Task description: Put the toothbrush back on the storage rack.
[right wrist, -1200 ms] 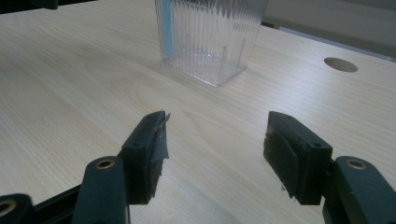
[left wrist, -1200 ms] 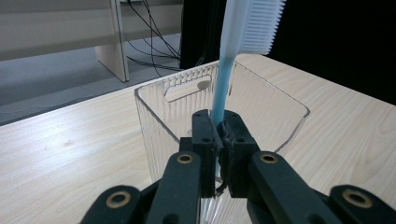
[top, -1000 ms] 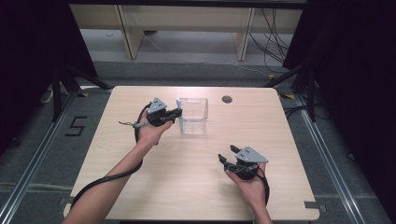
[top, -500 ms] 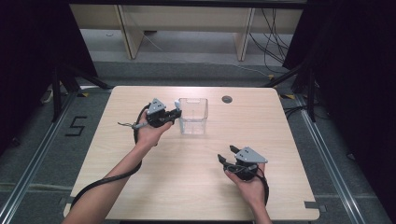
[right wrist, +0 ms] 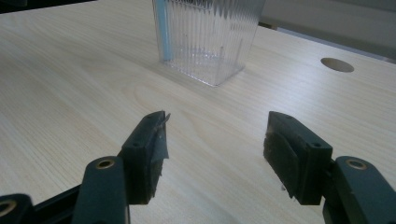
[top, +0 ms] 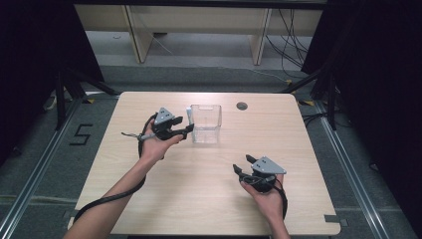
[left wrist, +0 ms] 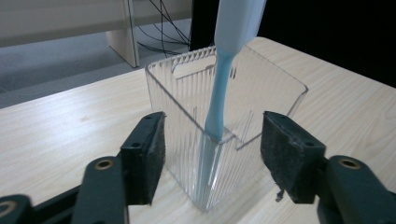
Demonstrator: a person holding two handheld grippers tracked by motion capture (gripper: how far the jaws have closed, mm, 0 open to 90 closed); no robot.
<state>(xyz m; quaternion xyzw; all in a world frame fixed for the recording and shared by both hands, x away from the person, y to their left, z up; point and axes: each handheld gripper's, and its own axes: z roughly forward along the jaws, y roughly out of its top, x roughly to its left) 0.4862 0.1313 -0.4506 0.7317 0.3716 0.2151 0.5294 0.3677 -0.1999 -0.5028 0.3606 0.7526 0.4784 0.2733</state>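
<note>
A pale blue toothbrush (left wrist: pixel 219 93) leans in a corner of the clear plastic container (top: pixel 205 123) on the counter (top: pixel 199 199). The left hand-held gripper (left wrist: pixel 212 149) has just opened wide, releasing it. The right hand-held gripper (right wrist: pixel 212 149) hovers wide, empty.

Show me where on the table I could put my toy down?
Bare wood lies between the bin and the right gripper, and along the table's right side past the hole. It is crowded at the bin's left, where the left gripper and a blue tool sit.
</note>
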